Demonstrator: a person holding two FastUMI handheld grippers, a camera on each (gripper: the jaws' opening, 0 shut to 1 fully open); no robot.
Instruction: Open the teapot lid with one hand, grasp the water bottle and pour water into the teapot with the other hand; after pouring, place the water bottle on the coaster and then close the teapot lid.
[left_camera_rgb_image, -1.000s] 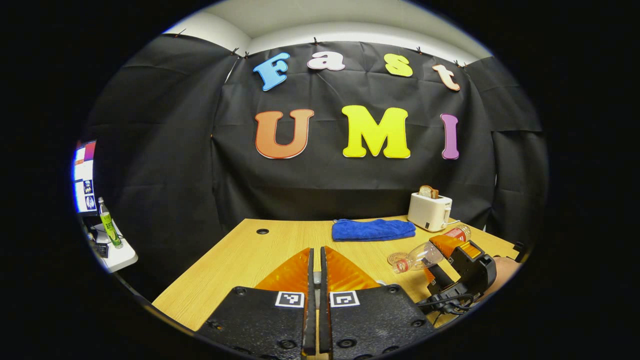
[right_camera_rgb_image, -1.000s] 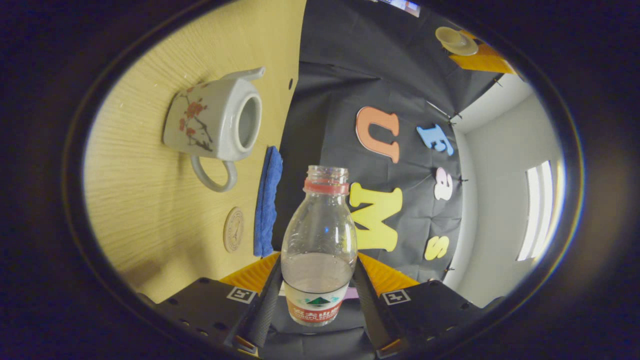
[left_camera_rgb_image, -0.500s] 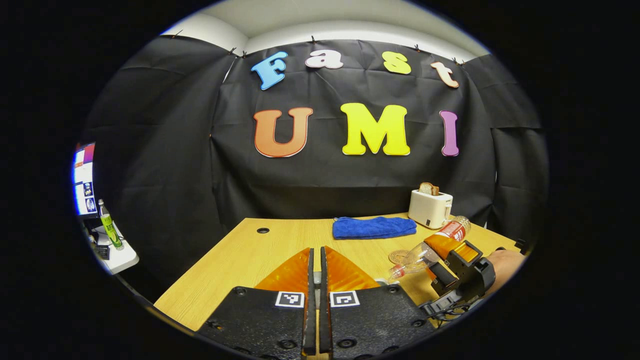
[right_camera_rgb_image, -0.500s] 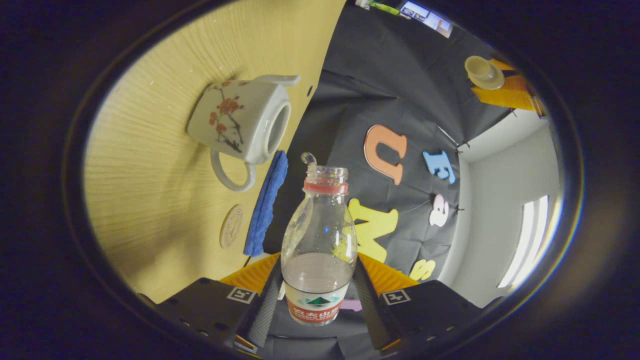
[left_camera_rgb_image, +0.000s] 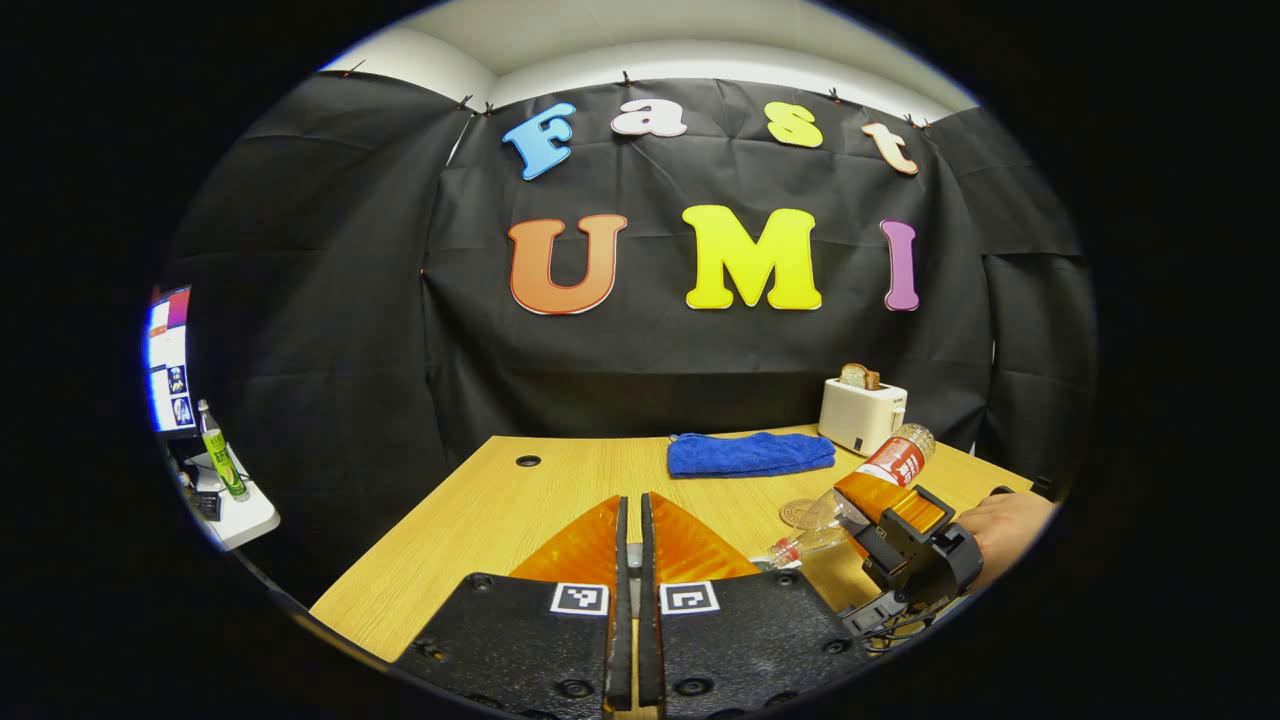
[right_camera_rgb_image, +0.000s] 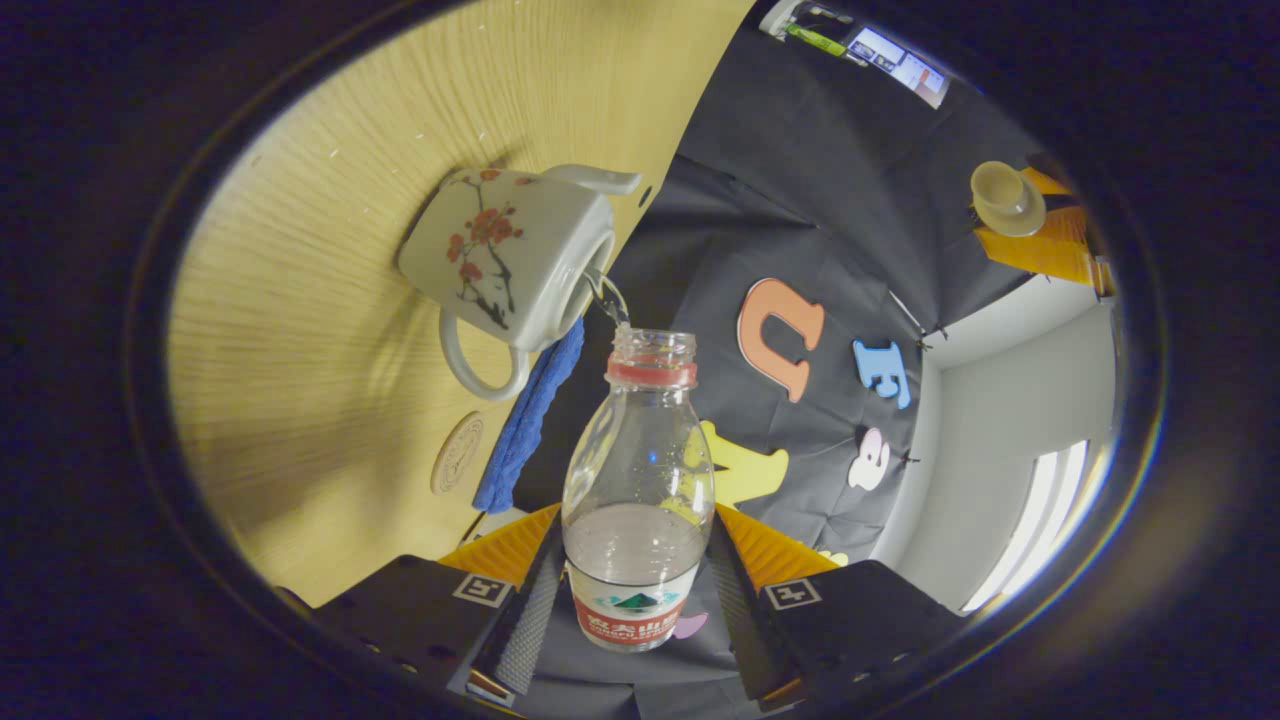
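My right gripper (right_camera_rgb_image: 638, 535) is shut on the clear water bottle (right_camera_rgb_image: 638, 470), which is uncapped and tilted mouth-down. A thin stream of water (right_camera_rgb_image: 608, 297) runs from its mouth into the open top of the white flowered teapot (right_camera_rgb_image: 510, 260) on the table. The left gripper view shows the same tilted bottle (left_camera_rgb_image: 860, 490), held by the right gripper (left_camera_rgb_image: 905, 540) and a hand (left_camera_rgb_image: 1005, 525). My left gripper (left_camera_rgb_image: 630, 500) has its fingers together. In the right gripper view it holds the teapot lid (right_camera_rgb_image: 1005, 195) up, off to the side. The round coaster (right_camera_rgb_image: 458, 453) lies bare beside the teapot.
A folded blue cloth (left_camera_rgb_image: 750, 453) lies at the back of the wooden table (left_camera_rgb_image: 500, 510). A white toaster (left_camera_rgb_image: 862, 415) with bread stands at the back right. The coaster (left_camera_rgb_image: 797, 512) lies just in front of the cloth. A side shelf with a green bottle (left_camera_rgb_image: 222, 460) stands far left.
The right gripper has tipped the bottle further and brought its mouth to the teapot's opening; water now flows in. The left gripper has hardly moved.
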